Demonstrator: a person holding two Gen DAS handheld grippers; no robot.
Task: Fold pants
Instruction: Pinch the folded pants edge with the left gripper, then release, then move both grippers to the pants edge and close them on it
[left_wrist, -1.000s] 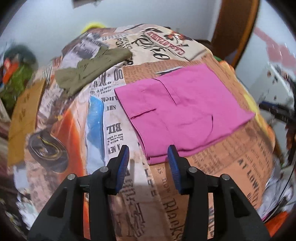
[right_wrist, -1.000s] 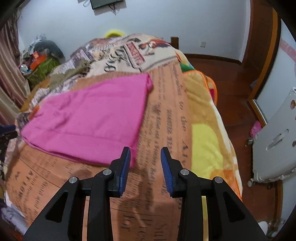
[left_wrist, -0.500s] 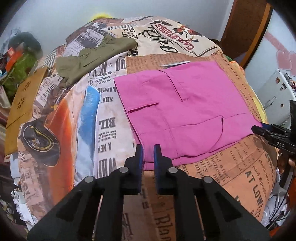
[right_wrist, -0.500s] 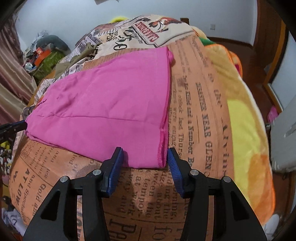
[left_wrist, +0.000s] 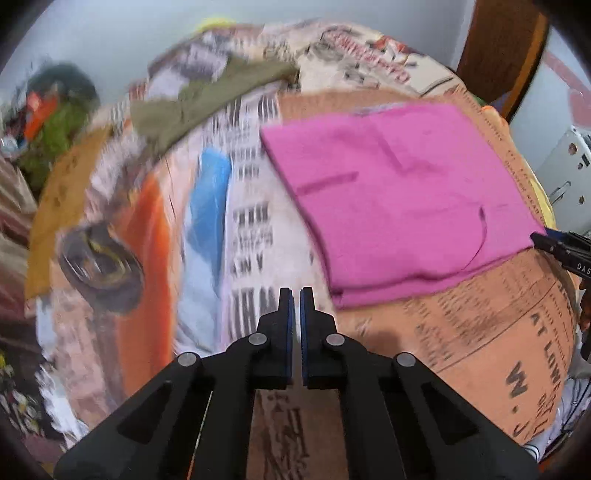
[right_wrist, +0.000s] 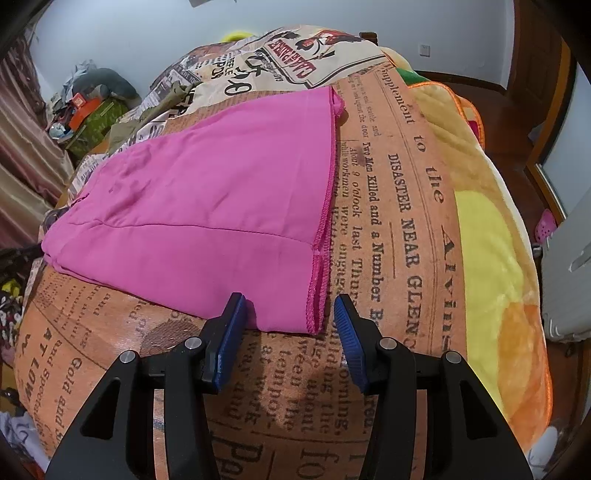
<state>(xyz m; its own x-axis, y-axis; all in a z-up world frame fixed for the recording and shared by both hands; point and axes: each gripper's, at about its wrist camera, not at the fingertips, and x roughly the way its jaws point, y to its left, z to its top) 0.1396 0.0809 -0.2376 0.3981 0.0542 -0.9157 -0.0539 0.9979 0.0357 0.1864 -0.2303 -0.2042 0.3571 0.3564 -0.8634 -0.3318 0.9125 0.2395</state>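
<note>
The pink pants (left_wrist: 399, 195) lie folded flat on the newspaper-print bedspread (left_wrist: 480, 332). They also show in the right wrist view (right_wrist: 207, 206). My left gripper (left_wrist: 295, 299) is shut and empty, just left of the pants' near left corner, not touching them. My right gripper (right_wrist: 290, 310) is open, its jaws on either side of the pants' near right corner with the stitched hem (right_wrist: 325, 229). The right gripper's tip also shows in the left wrist view (left_wrist: 561, 251) at the pants' right corner.
An olive-green garment (left_wrist: 207, 99) lies on the far part of the bed, also in the right wrist view (right_wrist: 162, 107). Clutter is piled beside the bed at the left (right_wrist: 85, 107). A white appliance (right_wrist: 569, 258) and wooden floor (right_wrist: 517, 122) are at the right.
My left gripper closed empty and moved left off the pants' corner; its view is now blurred. My right gripper opened wider and came up to the pants' near right corner.
</note>
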